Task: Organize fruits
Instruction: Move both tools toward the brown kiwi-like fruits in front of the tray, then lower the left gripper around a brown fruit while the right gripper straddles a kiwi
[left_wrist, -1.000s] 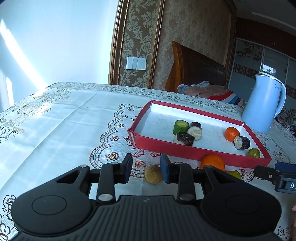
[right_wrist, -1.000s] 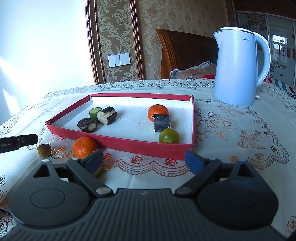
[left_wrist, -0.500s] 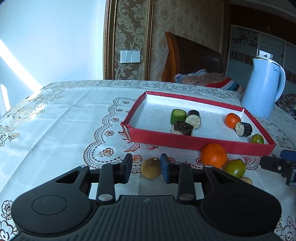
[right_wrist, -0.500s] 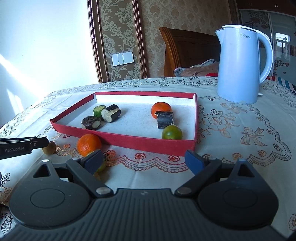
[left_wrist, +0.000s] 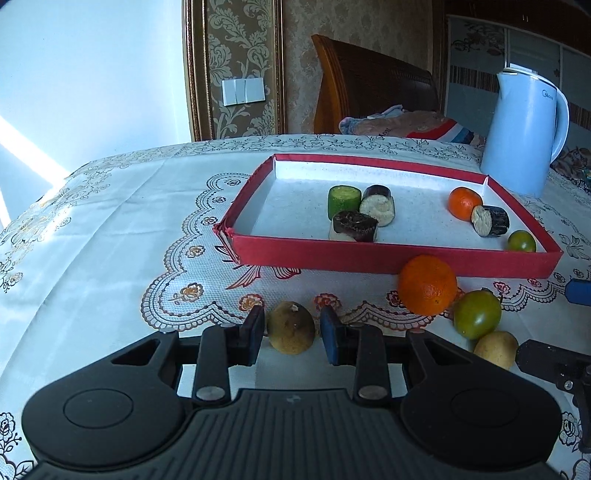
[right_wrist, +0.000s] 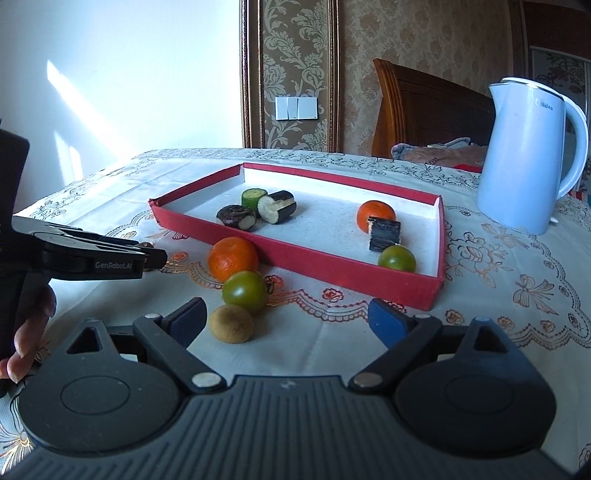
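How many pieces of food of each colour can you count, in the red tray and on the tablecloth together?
Orange fruits: 2
Round green fruits: 2
Yellow-brown fruits: 2
Dark cut pieces: 3
Green cut piece: 1
Total: 10

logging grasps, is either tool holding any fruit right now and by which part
Nothing is held. The left tool brackets the brown fruit on the tablecloth with gaps on both sides. The right tool is wide open, gripping nothing.
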